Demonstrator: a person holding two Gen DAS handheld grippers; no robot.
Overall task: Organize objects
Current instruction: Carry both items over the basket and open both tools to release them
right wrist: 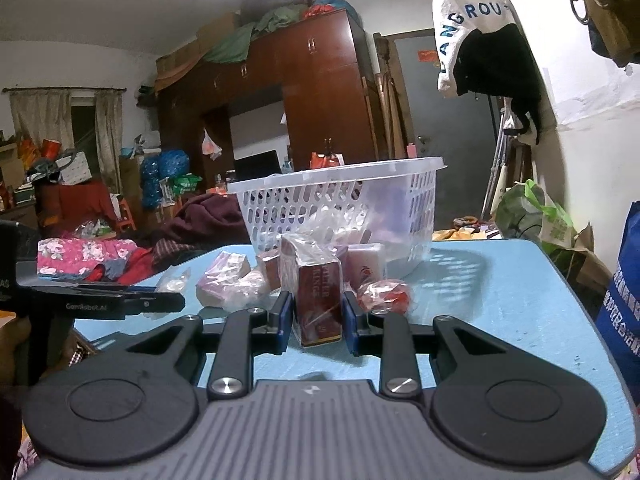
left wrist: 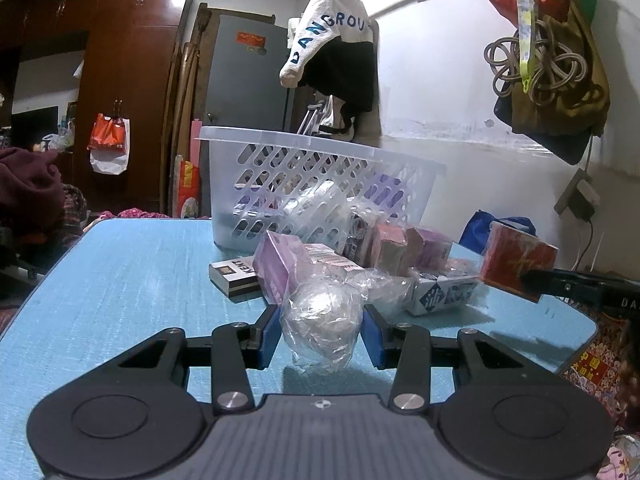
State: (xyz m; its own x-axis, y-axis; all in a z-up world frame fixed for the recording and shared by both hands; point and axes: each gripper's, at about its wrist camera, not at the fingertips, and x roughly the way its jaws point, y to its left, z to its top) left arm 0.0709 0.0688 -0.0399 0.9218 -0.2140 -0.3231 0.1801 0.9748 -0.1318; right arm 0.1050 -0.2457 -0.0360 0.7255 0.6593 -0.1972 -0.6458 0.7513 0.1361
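Left gripper [left wrist: 321,330] clamps clear-wrapped pale ball [left wrist: 320,312]; right gripper [right wrist: 315,316] clamps red carton [right wrist: 319,292]. Small boxes [left wrist: 394,250] crowd before white slotted plastic basket [left wrist: 320,184], wrapped packs inside.

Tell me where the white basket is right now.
The white basket stands at the far end of the blue table, centre in both wrist views, directly behind the cluster of wrapped boxes.
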